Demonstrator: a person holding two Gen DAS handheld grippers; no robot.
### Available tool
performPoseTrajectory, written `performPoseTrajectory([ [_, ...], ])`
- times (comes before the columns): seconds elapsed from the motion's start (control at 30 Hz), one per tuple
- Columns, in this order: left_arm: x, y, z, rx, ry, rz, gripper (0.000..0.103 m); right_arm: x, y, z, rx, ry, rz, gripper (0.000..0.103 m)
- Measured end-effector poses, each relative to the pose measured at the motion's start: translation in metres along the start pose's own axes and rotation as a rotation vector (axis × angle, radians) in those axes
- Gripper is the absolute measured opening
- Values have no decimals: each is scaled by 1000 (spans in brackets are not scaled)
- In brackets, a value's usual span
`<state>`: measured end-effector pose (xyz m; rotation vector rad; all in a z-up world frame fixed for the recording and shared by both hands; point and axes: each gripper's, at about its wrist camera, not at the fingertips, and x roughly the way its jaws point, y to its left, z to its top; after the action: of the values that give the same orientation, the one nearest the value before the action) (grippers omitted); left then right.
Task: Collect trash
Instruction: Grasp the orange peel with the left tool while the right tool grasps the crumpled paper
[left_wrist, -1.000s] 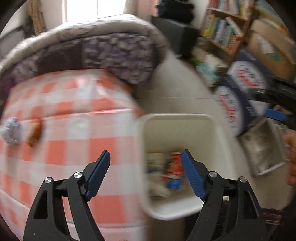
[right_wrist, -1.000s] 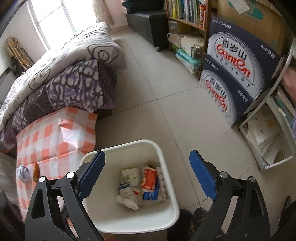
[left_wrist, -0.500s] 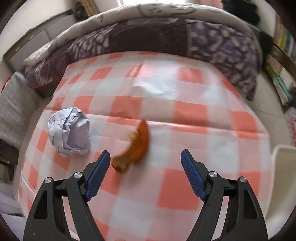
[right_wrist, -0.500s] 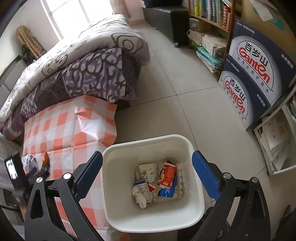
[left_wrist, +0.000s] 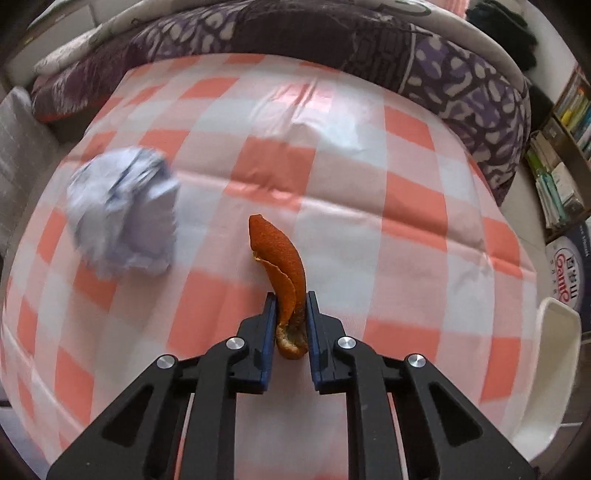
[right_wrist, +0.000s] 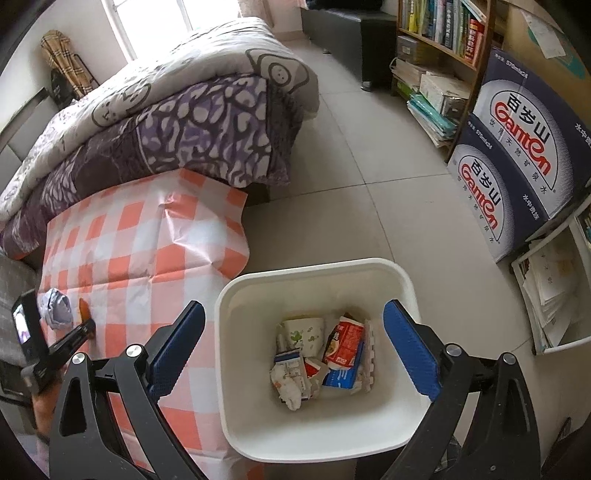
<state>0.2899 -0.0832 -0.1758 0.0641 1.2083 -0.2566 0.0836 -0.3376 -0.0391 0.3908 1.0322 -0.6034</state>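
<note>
Pinching the curled strip of orange peel at its near end, left gripper with both blue pads pressed against the rind, far tip of the peel apparently just resting on or barely above the orange-and-white checked tablecloth. Pick-up step in hand, judged as grasp made and lift about due. Just left of the peel, apart from it, a crumpled ball of pale lilac paper not yet collected. Off the cloth's right edge, the white square plastic bin, already holding cartons and wrappers. Right gripper hovering over that bin, fingers spread wide, holding nothing. Next, probably: raise clear, swing right over the bin's rim, then release.
</note>
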Motion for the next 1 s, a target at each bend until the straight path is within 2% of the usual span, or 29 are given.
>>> performPoseTrajectory([
  [0.13, -43, 27, -22, -100, -7, -76, 15, 8, 26, -7, -50, 13, 5, 93],
  [0.23, -90, 57, -34, -221, -38, -100, 15, 16, 61, -18, -143, 28, 61, 93],
  [0.3, -128, 78, -41, -283, -94, -86, 15, 20, 95, -28, -225, 18, 98, 93],
  [0.37, -175, 95, -55, -324, -206, -54, 15, 24, 128, -37, -282, 11, 133, 93],
  [0.47, -219, 116, -74, -362, -345, 13, 15, 31, 200, -51, -373, 13, 226, 93],
  [0.53, -234, 136, -76, -399, -381, 43, 15, 31, 251, -61, -445, 1, 294, 93],
  [0.63, -248, 160, -75, -438, -418, 26, 15, 30, 315, -73, -553, -31, 329, 93],
  [0.8, -261, 190, -77, -526, -465, 40, 15, 41, 402, -89, -746, -109, 296, 93],
  [0.9, -263, 199, -80, -548, -468, 33, 15, 56, 433, -96, -822, -123, 232, 93],
  [1.0, -269, 205, -85, -568, -490, 45, 15, 72, 448, -97, -845, -108, 175, 93],
])
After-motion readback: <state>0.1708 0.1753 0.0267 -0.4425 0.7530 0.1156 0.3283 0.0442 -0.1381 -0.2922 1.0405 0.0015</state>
